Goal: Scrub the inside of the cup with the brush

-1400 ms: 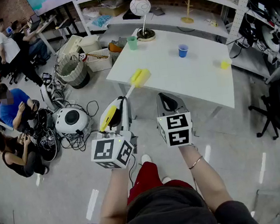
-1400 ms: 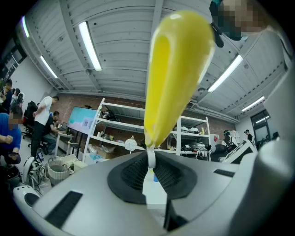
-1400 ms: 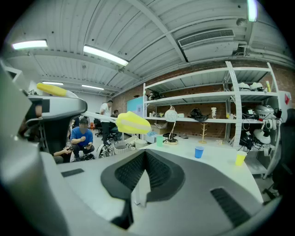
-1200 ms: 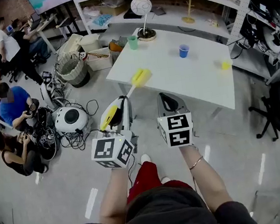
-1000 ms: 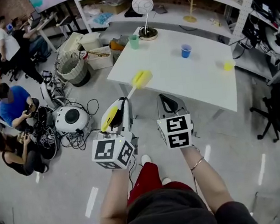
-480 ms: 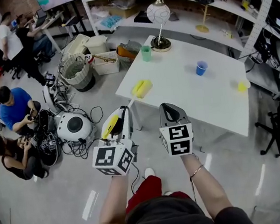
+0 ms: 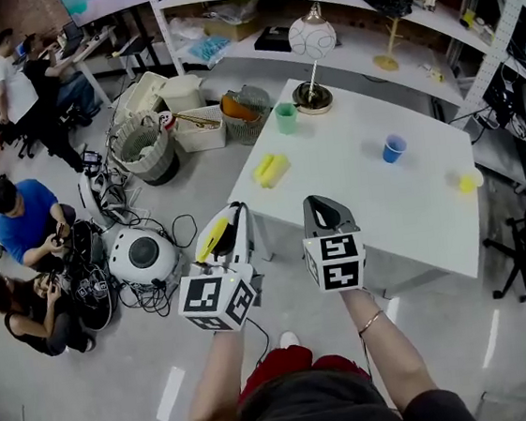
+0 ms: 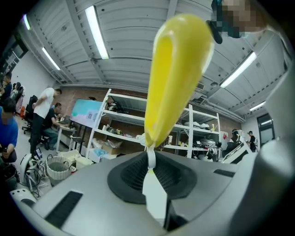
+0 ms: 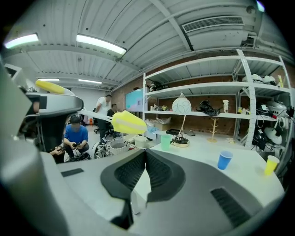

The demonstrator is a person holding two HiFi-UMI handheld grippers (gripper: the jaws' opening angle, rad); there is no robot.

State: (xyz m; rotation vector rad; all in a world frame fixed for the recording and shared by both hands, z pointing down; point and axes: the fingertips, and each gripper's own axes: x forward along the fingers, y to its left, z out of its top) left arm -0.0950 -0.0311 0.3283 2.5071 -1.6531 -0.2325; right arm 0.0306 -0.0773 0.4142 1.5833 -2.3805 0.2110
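Facing the white rectangular table (image 7: 365, 193), the person holds both grippers short of its near edge. The left gripper (image 7: 235, 212) has its jaws clamped on the thin white stem of the yellow sponge-headed brush (image 7: 270, 168), whose foam head points toward the table's left edge while its yellow grip lies back over the gripper body. The right gripper (image 7: 317, 204) has its jaws fully together with nothing between them. Three small upright plastic cups stand well apart on the tabletop: a green cup (image 7: 286, 117) near the far left corner, a blue cup (image 7: 393, 148) mid-table and a yellow cup (image 7: 468, 181) at the right edge; which one is to be scrubbed cannot be told. Each is probably light, thin-walled and easily tipped or crushed, so grasp the outer wall low down with moderate pressure.
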